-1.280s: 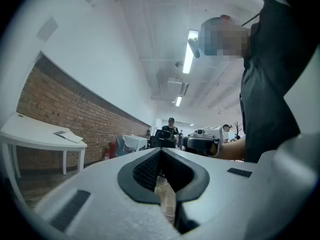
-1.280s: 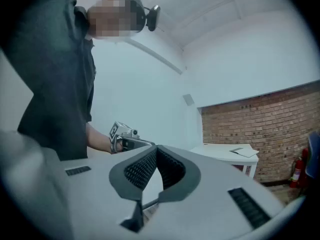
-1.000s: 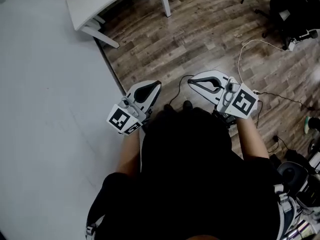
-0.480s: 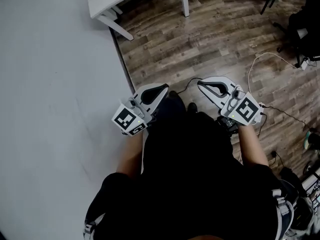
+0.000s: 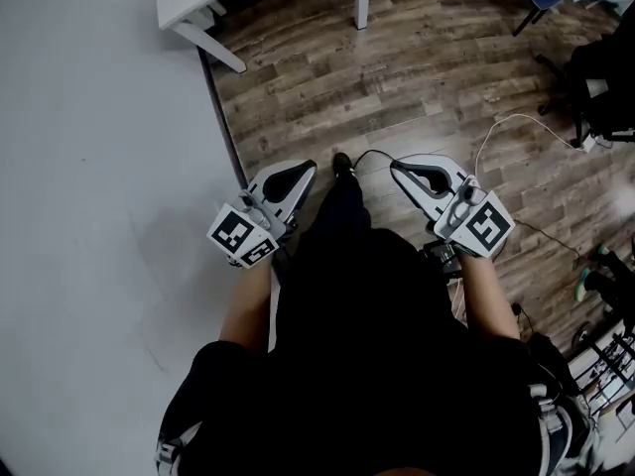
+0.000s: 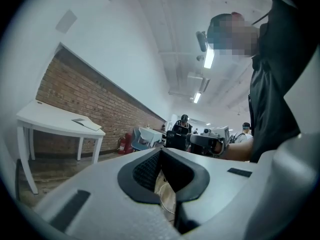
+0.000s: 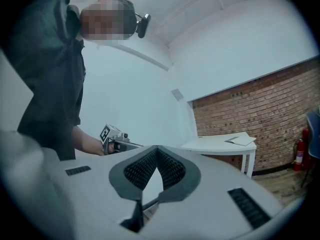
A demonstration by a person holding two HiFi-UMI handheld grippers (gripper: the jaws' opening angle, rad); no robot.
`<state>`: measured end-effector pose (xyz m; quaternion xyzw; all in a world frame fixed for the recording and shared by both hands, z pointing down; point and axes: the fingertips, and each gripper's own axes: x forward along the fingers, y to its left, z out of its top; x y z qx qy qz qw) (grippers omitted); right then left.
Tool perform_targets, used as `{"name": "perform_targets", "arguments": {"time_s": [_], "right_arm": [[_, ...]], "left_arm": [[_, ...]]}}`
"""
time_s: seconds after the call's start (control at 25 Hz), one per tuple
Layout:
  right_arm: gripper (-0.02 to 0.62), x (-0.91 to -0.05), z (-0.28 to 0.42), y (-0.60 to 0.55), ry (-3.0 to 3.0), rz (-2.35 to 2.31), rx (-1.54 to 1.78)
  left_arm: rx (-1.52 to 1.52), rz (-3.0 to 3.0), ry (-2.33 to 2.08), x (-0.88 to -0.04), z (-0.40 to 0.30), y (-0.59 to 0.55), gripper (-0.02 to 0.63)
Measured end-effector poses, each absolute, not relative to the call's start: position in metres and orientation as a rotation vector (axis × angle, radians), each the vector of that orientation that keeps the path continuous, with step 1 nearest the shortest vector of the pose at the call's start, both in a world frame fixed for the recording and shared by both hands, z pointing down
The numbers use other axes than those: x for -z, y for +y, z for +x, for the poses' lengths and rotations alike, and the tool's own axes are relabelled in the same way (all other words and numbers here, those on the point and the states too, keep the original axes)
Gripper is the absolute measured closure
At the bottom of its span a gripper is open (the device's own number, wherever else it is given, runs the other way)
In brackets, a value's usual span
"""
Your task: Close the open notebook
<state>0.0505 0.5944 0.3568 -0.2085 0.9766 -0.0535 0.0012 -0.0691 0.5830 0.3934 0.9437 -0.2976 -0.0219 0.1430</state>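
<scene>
Two grippers are held level in front of the person's dark-clothed body, above the wood-plank floor (image 5: 397, 77), both pointing away from the person. The left gripper (image 5: 304, 171) has its fingers (image 6: 142, 170) drawn together with nothing caught between them; in its own view the dark ribbed faces meet at the tips, and only floor shows through the narrow slit below. The right gripper (image 5: 399, 168) is likewise closed and empty, its fingers touching at the tip. The notebook (image 6: 86, 124) lies on top of a white table (image 6: 47, 120) that stands before a brick wall (image 6: 85, 96), well apart from both grippers. It sits near one end of the table, one leaf lifted slightly, so it looks open. The right gripper view shows the same notebook as a pale sheet close to the table's edge. A white cable (image 5: 496, 132) trails over the floor at the right, and a red fire extinguisher (image 6: 122, 144) stands by the wall beyond the table.
</scene>
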Motion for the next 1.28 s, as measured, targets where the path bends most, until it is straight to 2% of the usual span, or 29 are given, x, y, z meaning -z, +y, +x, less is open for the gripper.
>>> {"name": "perform_targets", "arguments": {"time_s": [0.32,0.6,0.92,1.28], "right_arm": [[0.591,-0.358,0.044,0.482,3.108,-0.695,0.313],[0.591,-0.349,0.025,0.403,3.124,-0.714,0.29],[0.591,-0.347,0.041,0.318,3.095,-0.728,0.286],[0.591,-0.353,0.077,0.182,3.096,-0.535,0.328]], "left_arm": [[0.122,2.63,-0.878,-0.409,-0.087,0.472,0.589],[0.181,2.655,-0.824,-0.399,-0.104,0.381,0.589],[0.17,2.67,-0.757,-0.392,-0.08,0.312,0.589],[0.111,2.631,-0.857,-0.388,-0.042,0.192,0.589]]}}
